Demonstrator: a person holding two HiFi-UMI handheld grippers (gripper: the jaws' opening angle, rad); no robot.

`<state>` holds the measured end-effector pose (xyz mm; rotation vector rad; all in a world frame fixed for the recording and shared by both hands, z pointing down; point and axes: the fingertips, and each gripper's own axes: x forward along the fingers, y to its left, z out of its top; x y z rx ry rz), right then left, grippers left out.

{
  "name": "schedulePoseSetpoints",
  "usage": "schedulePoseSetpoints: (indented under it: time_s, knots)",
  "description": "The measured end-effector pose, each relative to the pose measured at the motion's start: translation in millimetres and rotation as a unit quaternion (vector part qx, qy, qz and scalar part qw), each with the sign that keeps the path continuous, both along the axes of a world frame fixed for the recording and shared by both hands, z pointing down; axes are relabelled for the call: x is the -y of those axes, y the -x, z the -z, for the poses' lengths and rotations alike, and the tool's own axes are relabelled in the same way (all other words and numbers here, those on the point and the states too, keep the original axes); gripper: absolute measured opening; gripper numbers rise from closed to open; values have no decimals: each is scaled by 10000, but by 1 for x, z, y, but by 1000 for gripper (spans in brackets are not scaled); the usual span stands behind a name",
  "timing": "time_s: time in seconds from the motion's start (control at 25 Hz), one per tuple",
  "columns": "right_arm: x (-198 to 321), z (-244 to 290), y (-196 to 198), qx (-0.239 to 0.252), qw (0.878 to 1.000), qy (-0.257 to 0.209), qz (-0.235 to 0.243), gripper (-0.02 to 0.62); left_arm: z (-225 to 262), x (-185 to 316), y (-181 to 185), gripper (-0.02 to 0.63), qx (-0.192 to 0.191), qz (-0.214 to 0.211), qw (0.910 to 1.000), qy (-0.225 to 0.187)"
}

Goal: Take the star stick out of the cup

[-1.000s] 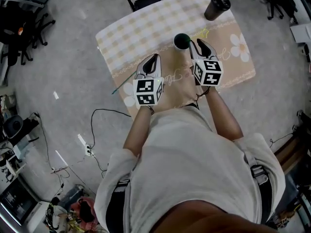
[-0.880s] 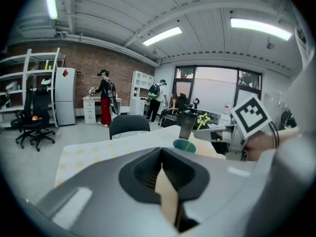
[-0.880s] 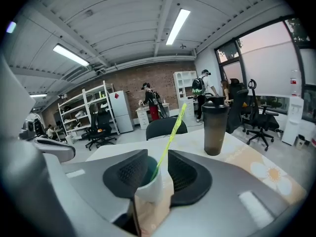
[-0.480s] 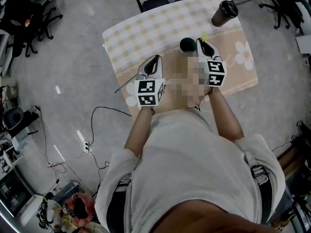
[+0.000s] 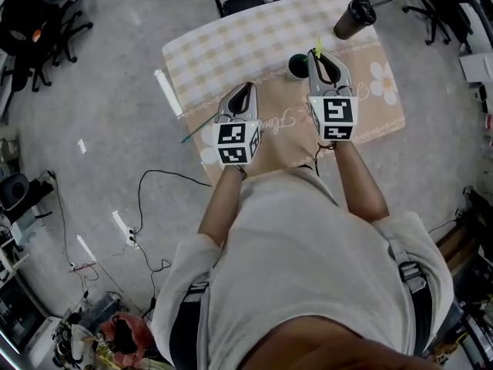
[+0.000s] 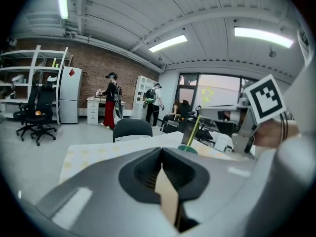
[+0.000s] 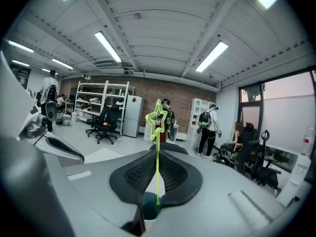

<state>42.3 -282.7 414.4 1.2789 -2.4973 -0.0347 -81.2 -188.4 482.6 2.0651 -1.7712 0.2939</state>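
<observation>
Head view: right claw [image 5: 322, 58] is hanging just right of the green cup [image 5: 297, 66] on the table [image 5: 231, 45]; left claw [image 5: 244, 91] is idling well apart.

Right gripper view: the right claw, having just been closing, is pinching the star stick [image 7: 158, 167] upright, its tip seemingly still dipping into the cup.

Left gripper view: the left claw is sitting closed, empty.

Star stick [image 7: 157, 167]: neon yellow-green, star outline and stem alike.
Cup [image 5: 296, 66], just left of the right tongs [image 5: 320, 55]: dark green.
Right tongs and left tongs [image 5: 245, 91]: grey shells, black ribbed pads, cubes with black-and-white square markers.
Desk [image 5: 231, 45]: cream-and-white check cloth beyond the tongs, tan beneath them with white flowers and white script.
Tumbler [image 5: 353, 18], beyond the right tongs: dark brown.
Floor [image 5: 100, 129]: grey.
</observation>
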Motion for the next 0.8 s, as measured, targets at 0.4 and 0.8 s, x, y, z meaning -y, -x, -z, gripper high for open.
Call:
schedulePoseSetpoints:
  time_s: [0.4,0.8]
  knots:
    - [-45,50,60,139,9963,-484,690,14,13,-28,38,3,-209,381,9989,-200]
    - [-102,-27,127,-569,9835,189,1705,14,-1,-78,98,3,-209,1132,9934,2]
